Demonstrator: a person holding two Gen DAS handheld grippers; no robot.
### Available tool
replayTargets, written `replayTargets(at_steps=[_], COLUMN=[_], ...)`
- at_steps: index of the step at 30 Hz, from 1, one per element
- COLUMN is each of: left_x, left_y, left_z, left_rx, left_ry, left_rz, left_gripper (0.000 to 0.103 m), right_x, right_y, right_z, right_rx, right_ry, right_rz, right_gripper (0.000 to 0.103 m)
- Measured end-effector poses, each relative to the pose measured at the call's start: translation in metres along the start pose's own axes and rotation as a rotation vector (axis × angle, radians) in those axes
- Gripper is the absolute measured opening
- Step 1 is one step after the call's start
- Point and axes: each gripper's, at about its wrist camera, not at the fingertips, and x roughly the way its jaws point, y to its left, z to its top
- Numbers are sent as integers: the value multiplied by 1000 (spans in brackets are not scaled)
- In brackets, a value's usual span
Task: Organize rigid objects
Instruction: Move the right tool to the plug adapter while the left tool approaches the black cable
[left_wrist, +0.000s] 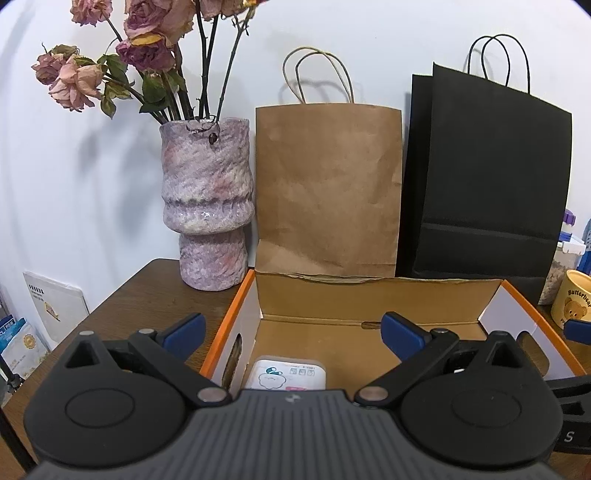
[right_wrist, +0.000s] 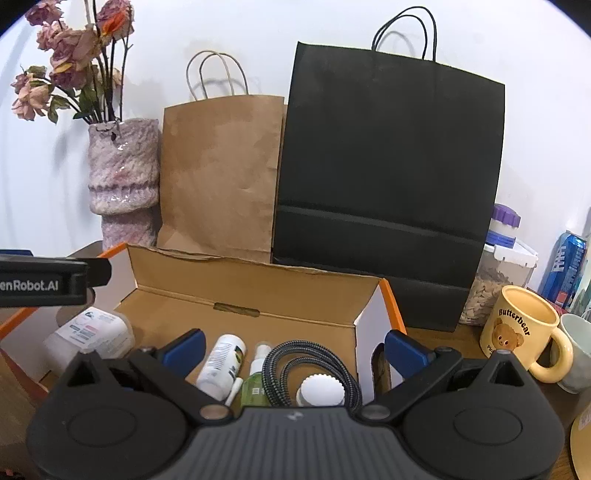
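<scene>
An open cardboard box (left_wrist: 369, 295) (right_wrist: 236, 284) with orange edges stands on the wooden table. In the right wrist view it holds a clear tub with a printed label (right_wrist: 92, 332), a white bottle (right_wrist: 221, 365), a small green spray bottle (right_wrist: 256, 380), a coiled braided cable (right_wrist: 295, 362) and a white round cap (right_wrist: 320, 391). The tub also shows in the left wrist view (left_wrist: 286, 373). My left gripper (left_wrist: 293, 332) is open and empty above the box's left end. My right gripper (right_wrist: 293, 345) is open and empty above the box's right part.
Behind the box stand a pink vase of dried roses (left_wrist: 207, 206), a brown paper bag (left_wrist: 328, 184) and a black paper bag (left_wrist: 487, 184). To the right are a yellow bear mug (right_wrist: 524, 328), a seed jar (right_wrist: 495, 280), a blue can (right_wrist: 567, 269) and a pale cup (right_wrist: 578, 350).
</scene>
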Motion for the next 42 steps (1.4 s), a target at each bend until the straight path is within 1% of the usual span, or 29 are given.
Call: replayTargets(at_steps=[11, 23, 35, 38, 42], left_x=[-30, -76, -114, -121, -128], left_y=[10, 31, 55, 58, 62], left_z=[-5, -23, -48, -57, -72], left_rx=[2, -13, -13, -4, 15], left_ry=[-13, -14, 10, 23, 48], left_rz=[-21, -21, -19, -17, -16], left_gripper=[103, 103, 103, 103, 103], right_x=[-31, -80, -122, -130, -136], right_y=[10, 25, 47, 54, 60], right_z=[-3, -26, -59, -67, -79], right_rx=[-24, -72, -83, -86, -76], right_ry=[-37, -47, -13, 3, 42], right_rz=[31, 46, 83, 89, 77], right_gripper=[103, 103, 103, 103, 103])
